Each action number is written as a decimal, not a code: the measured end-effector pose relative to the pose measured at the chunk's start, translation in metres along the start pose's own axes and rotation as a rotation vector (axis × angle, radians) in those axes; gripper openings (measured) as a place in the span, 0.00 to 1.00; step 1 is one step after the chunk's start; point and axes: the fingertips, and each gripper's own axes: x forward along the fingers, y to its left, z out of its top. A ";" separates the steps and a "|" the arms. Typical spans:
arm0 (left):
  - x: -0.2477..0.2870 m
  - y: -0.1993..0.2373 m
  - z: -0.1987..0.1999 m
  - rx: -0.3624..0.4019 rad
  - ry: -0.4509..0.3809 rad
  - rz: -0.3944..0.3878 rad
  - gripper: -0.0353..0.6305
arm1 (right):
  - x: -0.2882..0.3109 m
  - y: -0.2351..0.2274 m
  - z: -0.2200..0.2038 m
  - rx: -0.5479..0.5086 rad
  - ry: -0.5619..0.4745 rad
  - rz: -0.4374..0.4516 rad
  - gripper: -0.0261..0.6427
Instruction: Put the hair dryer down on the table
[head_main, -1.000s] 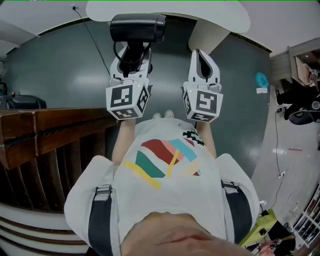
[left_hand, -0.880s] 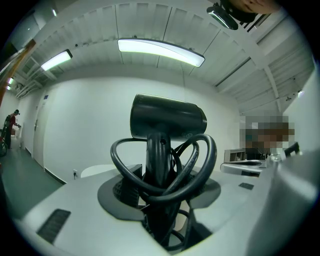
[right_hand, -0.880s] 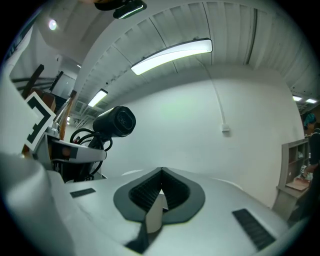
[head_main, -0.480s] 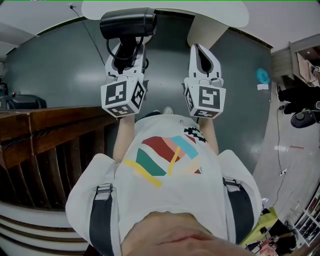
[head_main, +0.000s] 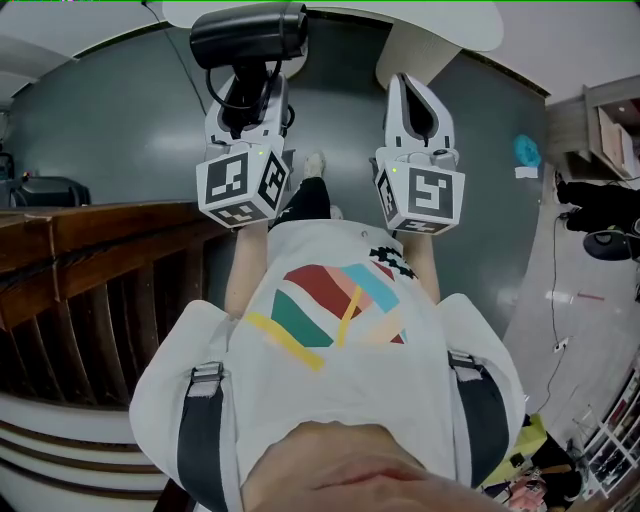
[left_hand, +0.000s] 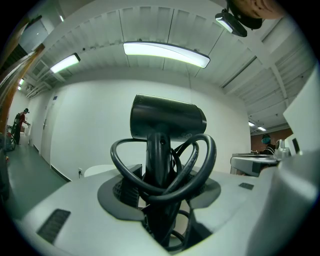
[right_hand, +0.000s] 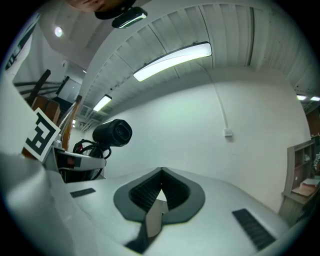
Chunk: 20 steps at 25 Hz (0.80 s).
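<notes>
1. Running along the scene's left side, a dark wooden railing (head_main: 90, 240) closes off that edge; grey floor (head_main: 120, 130) lies open beyond it, towards the far side.
2. Just right of the railing, the left gripper (head_main: 247, 95) clamps its jaws on the upright handle of the black hair dryer (head_main: 247, 33). The barrel sits crosswise on top, and the cord (left_hand: 195, 165) loops in coils around the handle.
3. The hair dryer is in the air, not set down. In the head view its barrel overlaps the near rim of the white round table (head_main: 470, 35).
4. Open floor shows between the two grippers.
5. The right gripper (head_main: 408, 90) is level with the left and well apart from it, its jaws closed tip to tip with nothing between them.
6. Far right, shelving (head_main: 610, 120) lines the room's edge.
</notes>
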 end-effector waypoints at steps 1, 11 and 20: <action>0.001 0.001 0.000 -0.001 -0.006 0.004 0.39 | 0.002 0.001 -0.003 -0.009 0.007 0.004 0.05; 0.019 0.007 -0.003 -0.014 -0.031 -0.001 0.39 | 0.024 -0.001 -0.012 -0.030 0.019 0.015 0.04; 0.054 0.023 0.001 -0.027 -0.042 -0.002 0.39 | 0.059 -0.002 -0.018 -0.059 0.034 0.032 0.05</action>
